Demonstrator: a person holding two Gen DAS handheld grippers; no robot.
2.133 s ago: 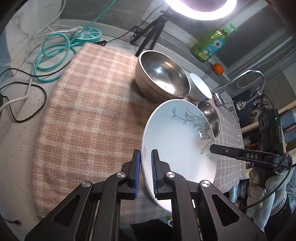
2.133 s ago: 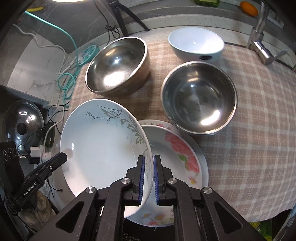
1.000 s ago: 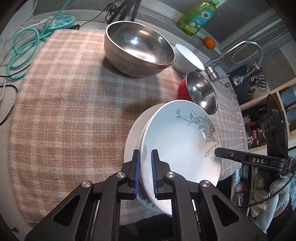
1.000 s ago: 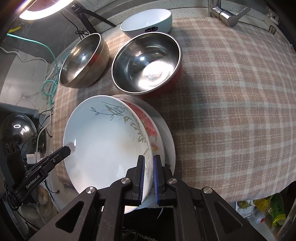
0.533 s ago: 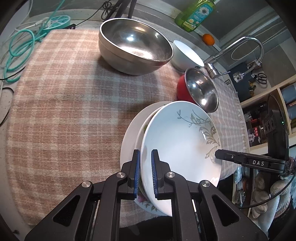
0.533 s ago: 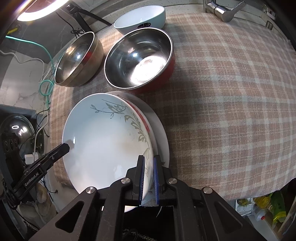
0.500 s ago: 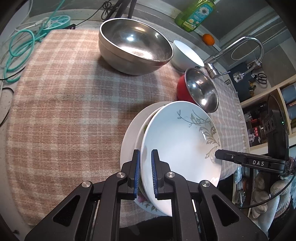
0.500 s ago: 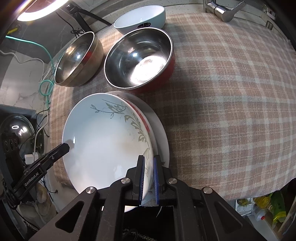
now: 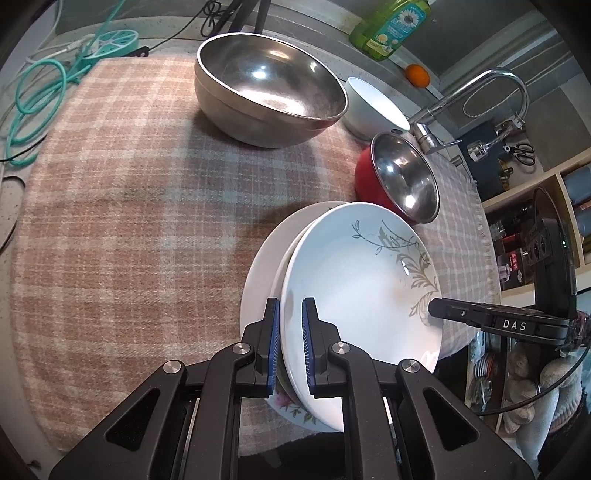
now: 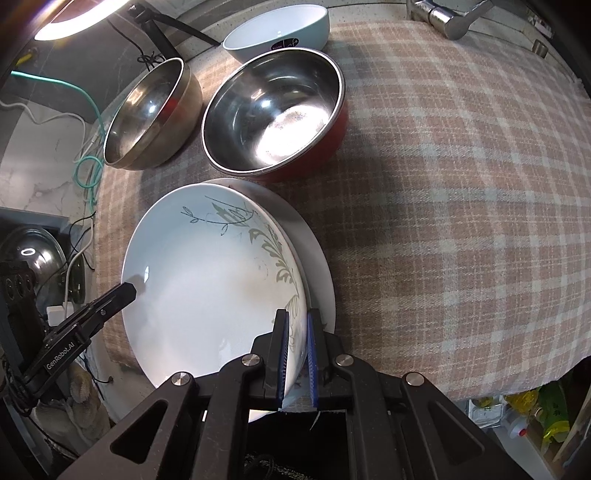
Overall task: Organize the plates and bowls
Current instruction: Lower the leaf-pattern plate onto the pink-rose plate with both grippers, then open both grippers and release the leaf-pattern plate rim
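Both clamped on opposite rims, left gripper and right gripper, steadying white leaf-patterned plate over flowered plate for stacking.

"DAS" in white letters on the black right gripper. "GenRobot.AI" in white letters on the black left gripper. Small print on the green soap bottle and the dark sticker of the white bowl, too tiny to read.

The leaf-pattern plate rests on the flowered plate; three bowls stand beyond them.
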